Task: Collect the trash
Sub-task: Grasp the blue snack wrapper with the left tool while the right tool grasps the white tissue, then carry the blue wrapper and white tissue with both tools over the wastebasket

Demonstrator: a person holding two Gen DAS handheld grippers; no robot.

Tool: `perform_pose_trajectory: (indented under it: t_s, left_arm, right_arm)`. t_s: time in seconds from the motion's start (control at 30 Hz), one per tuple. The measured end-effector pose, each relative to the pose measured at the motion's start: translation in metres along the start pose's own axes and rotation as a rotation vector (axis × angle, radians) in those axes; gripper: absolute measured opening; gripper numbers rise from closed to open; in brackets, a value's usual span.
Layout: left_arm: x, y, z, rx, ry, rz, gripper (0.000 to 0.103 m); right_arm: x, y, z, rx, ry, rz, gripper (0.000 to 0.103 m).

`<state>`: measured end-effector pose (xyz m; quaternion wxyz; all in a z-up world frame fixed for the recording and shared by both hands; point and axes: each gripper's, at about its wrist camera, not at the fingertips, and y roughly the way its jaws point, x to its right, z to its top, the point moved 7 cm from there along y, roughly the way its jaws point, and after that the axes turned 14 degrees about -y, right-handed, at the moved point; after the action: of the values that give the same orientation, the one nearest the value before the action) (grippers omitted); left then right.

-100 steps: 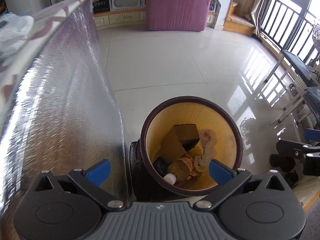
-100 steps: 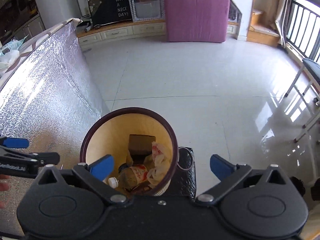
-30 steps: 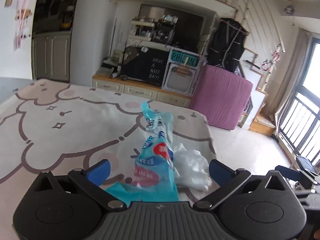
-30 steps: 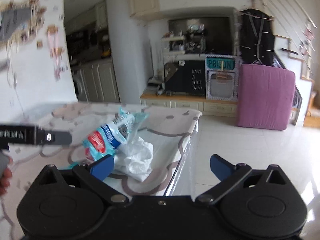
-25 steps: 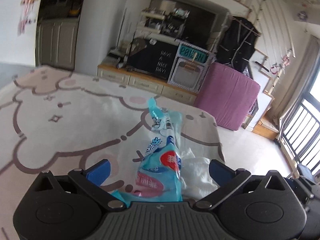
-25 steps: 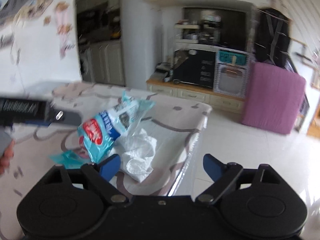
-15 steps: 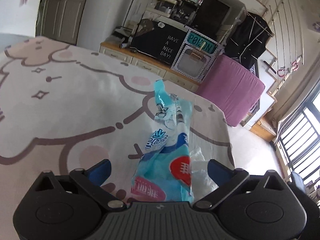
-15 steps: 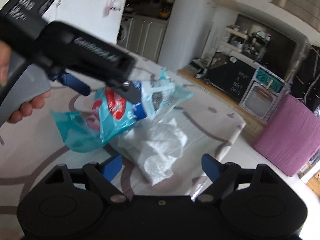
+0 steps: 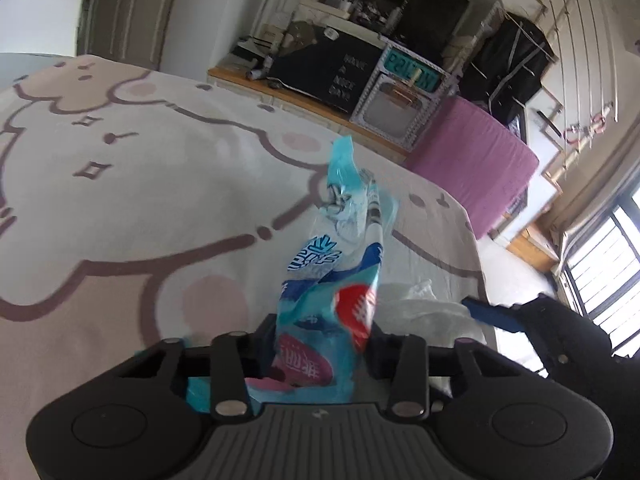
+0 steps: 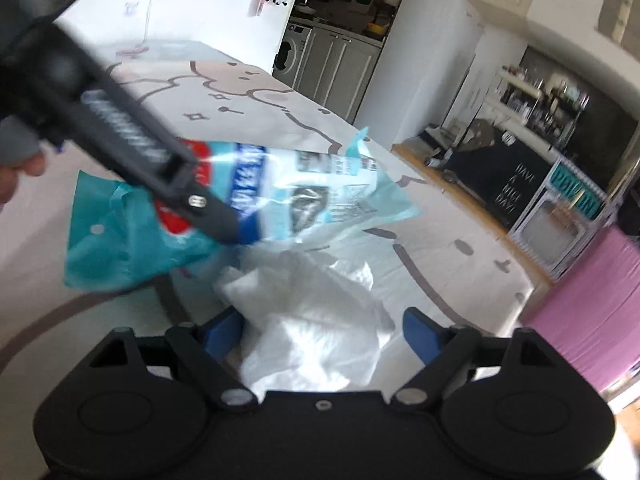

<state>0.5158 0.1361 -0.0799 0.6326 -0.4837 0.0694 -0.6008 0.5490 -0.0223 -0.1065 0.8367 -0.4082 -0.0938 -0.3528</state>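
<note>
Two pieces of trash are lying together on the surface [image 9: 120, 208], near its corner: a blue wrapper [image 9: 336, 280] and a crumpled white bag [image 10: 316, 320] just beside it, touching. Neither is collected yet; both are only being taken hold of.

The left tongs [image 9: 320, 336] are closing on the wrapper, which is standing up between the two arms. The arms are drawn in close against its lower end (the pads themselves are hidden behind the plastic, so whether they are already pressing is hard to tell, though it looks pinched). From the right wrist view the same tongs are crossing over the wrapper's red-and-blue print.

The right tongs [image 10: 320, 328] are closing too, but the jaws are standing fairly wide, with the white bag lying between the blue pads [image 10: 420, 326] and seemingly not yet squeezed.

So the task is looking to be at the grasping step for these two items. What is left, as a judgement: finishing both grips, lifting the pieces clear of the surface and carrying them off to wherever the trash is going, which neither view is showing.
</note>
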Motion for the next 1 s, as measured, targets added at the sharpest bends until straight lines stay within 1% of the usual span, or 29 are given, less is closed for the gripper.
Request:
perform_pose_trajectory:
  t_s: [0.03,0.13,0.27,0.3,0.37,0.4,0.43,0.5,0.63,0.8,1.0]
  left_arm:
    - [-0.003,-0.003,0.001,0.006,-0.008,0.000,0.037]
    - [-0.009,-0.008,0.005,0.022,-0.018,0.012,0.029]
    - [-0.011,-0.011,0.005,0.028,-0.019,0.016,0.021]
    - [-0.010,-0.012,0.004,0.031,-0.017,0.015,0.021]
    - [-0.008,-0.014,0.002,0.037,-0.007,0.014,0.018]
    - [-0.007,-0.015,0.001,0.040,0.000,0.013,0.017]
    - [-0.005,-0.017,0.000,0.045,0.005,0.013,0.013]
    - [-0.003,-0.020,-0.004,0.053,0.007,0.012,0.010]
    - [0.001,-0.024,-0.011,0.053,0.021,0.005,0.008]
    - [0.008,-0.036,-0.023,0.064,0.049,0.002,0.008]
    - [0.016,-0.059,-0.038,0.099,0.104,0.014,0.007]
  right_arm:
    - [0.001,0.002,0.000,0.003,0.014,0.012,0.071]
    - [0.004,0.007,0.001,0.003,0.103,0.063,0.061]
    - [0.013,0.011,-0.005,-0.004,0.258,0.111,0.061]
    - [0.013,0.010,-0.006,-0.001,0.273,0.107,0.057]
    - [0.014,0.009,-0.006,-0.004,0.289,0.088,0.047]
    - [0.014,0.006,-0.006,-0.005,0.299,0.083,0.033]
    - [0.013,0.004,-0.007,-0.005,0.323,0.080,0.025]
    - [0.013,-0.002,-0.010,-0.006,0.372,0.084,0.021]
    - [0.009,-0.014,-0.018,-0.017,0.440,0.086,0.019]
    - [0.005,-0.033,-0.028,-0.028,0.511,0.069,0.019]
    - [0.005,-0.062,-0.034,-0.005,0.577,0.032,0.019]
